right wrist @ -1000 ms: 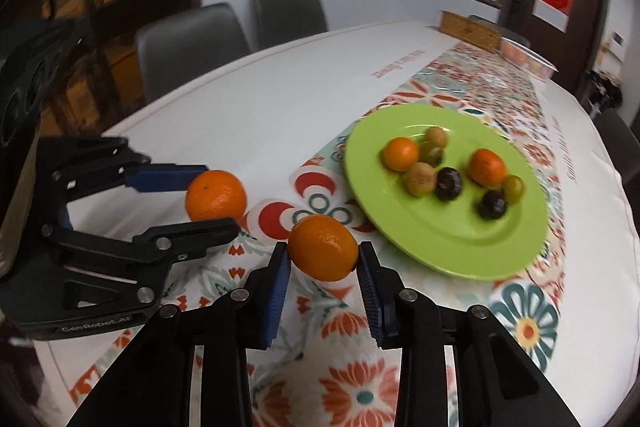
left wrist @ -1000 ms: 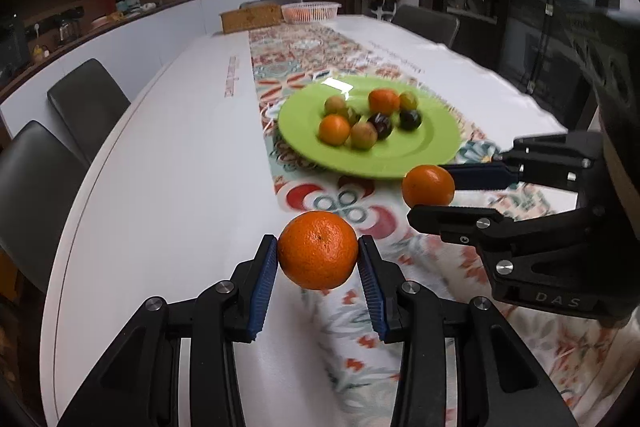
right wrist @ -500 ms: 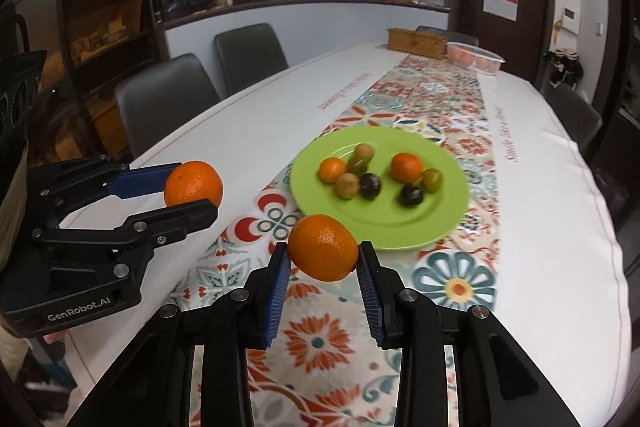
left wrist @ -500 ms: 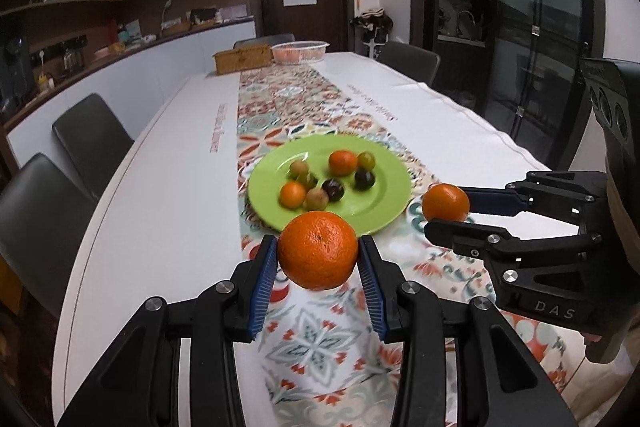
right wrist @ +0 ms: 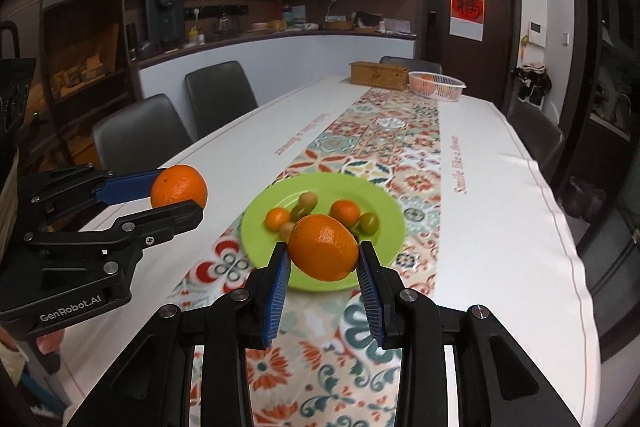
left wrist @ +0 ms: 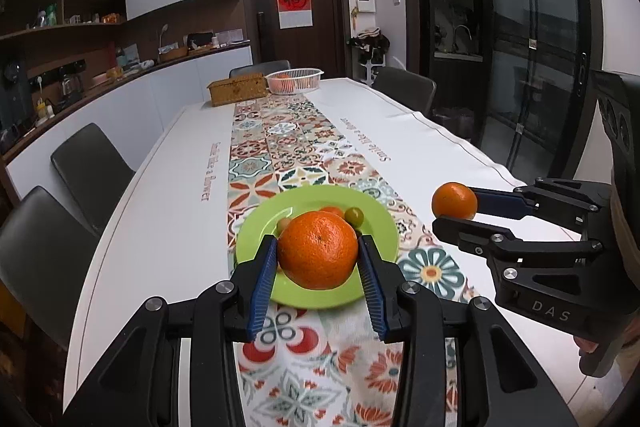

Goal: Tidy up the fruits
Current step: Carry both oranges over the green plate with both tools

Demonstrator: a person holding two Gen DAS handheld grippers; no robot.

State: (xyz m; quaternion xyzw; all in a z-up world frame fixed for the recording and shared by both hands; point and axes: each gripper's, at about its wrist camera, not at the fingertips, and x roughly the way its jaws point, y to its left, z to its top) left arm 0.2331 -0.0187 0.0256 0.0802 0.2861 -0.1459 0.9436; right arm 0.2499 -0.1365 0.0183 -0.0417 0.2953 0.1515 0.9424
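Left gripper (left wrist: 318, 269): jaws closed snugly on a large orange (left wrist: 318, 250), carried clear of the bench (left wrist: 160, 227); right gripper (right wrist: 323, 273): jaws likewise clamped on a second orange (right wrist: 323, 253), also aloft. Both held across the widest part, likely so the round fruit can't roll out. Green plate (right wrist: 384, 227) of small fruits sits below on the patterned runner (left wrist: 280, 131); white basket (right wrist: 437, 85) with oranges at the far end is probably the destination.
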